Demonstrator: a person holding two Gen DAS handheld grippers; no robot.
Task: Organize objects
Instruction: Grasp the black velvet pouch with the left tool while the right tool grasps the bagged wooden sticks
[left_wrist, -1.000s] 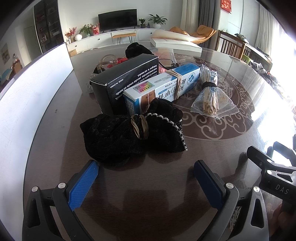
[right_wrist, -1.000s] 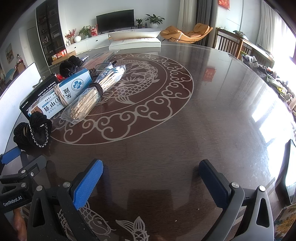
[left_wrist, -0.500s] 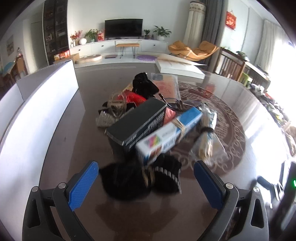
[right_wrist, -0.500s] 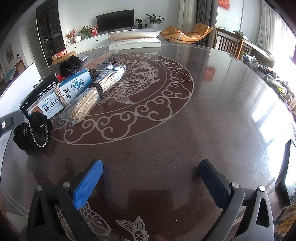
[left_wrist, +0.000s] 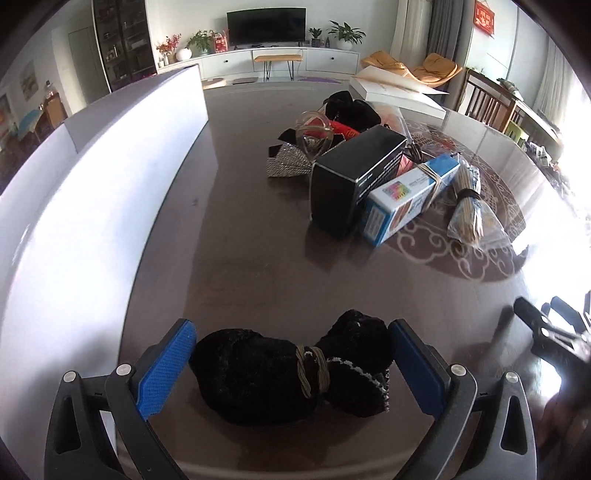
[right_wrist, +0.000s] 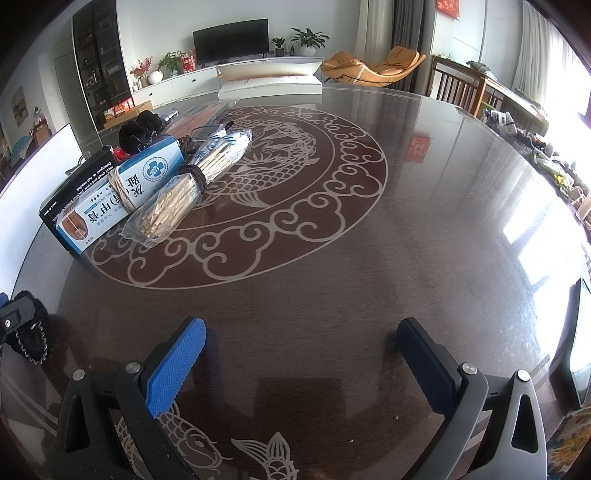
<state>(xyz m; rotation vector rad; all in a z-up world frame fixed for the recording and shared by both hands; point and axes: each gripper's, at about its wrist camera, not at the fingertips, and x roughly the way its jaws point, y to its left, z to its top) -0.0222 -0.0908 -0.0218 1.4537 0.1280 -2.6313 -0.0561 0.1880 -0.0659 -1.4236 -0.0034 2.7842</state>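
Dark wood table (right_wrist: 424, 229): round, glossy, with a pale fish-and-cloud inlay; its right side is washed out by window glare.
White panel (left_wrist: 92, 192): stands along the table's left edge; its top is cut off in the left wrist view, and only a sliver shows in the right wrist view.
Pile of objects: black box (left_wrist: 354, 177), blue-and-white box (left_wrist: 406, 199) bound with a rubber band, and bagged sticks (right_wrist: 188, 188) lie side by side; the things behind them are too jumbled to name.
Black cloth bundle (left_wrist: 291, 373): tied with a band, between the left gripper's (left_wrist: 291, 365) blue pads (left_wrist: 166, 369), which flank it; whether they press it I cannot tell. The right wrist view shows only its edge at far left.
Right gripper (right_wrist: 301, 360): spread wide over bare table, holding nothing.
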